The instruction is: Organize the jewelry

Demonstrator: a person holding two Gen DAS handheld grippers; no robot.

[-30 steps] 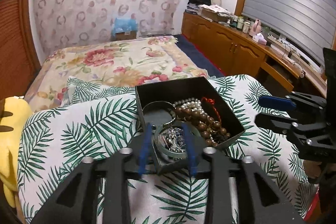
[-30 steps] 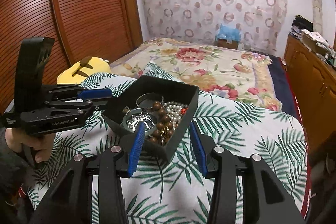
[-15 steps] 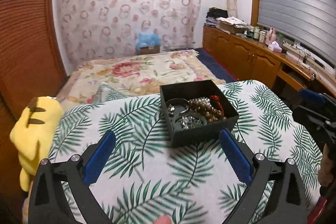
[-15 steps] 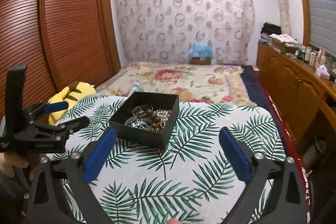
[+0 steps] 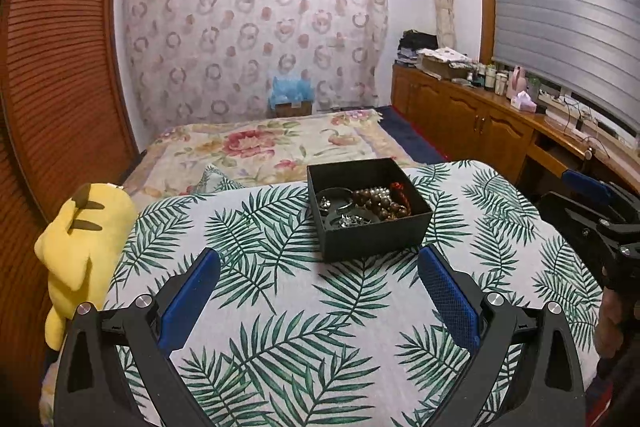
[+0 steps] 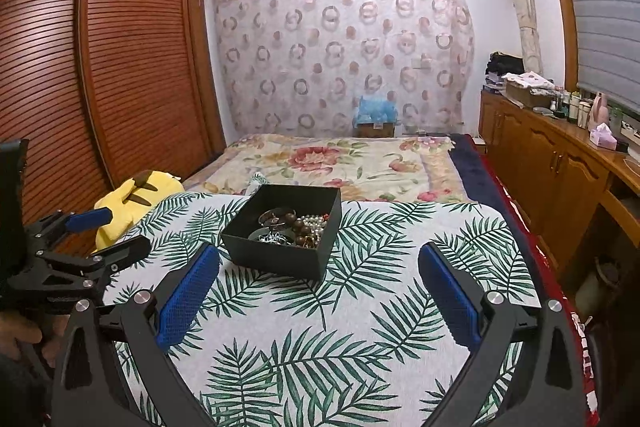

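Box: black jewelry box (image 5: 370, 205) sits on the palm-leaf tabletop (image 5: 280, 307), beads and chains gathered inside.
Left gripper (image 5: 319, 301): jaws spread, empty.
Right gripper (image 6: 319, 301): jaws spread, empty, apart from the box.

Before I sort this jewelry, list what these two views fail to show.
- Box floor: in both views the black box has its near wall hiding the contents behind it.
- Tangled silver pieces: too small in both views to tell apart or count.
- Right gripper's far finger, left wrist view: cut off by the frame edge.
- Yellow plush: lower part hidden behind the leaf-print cloth.
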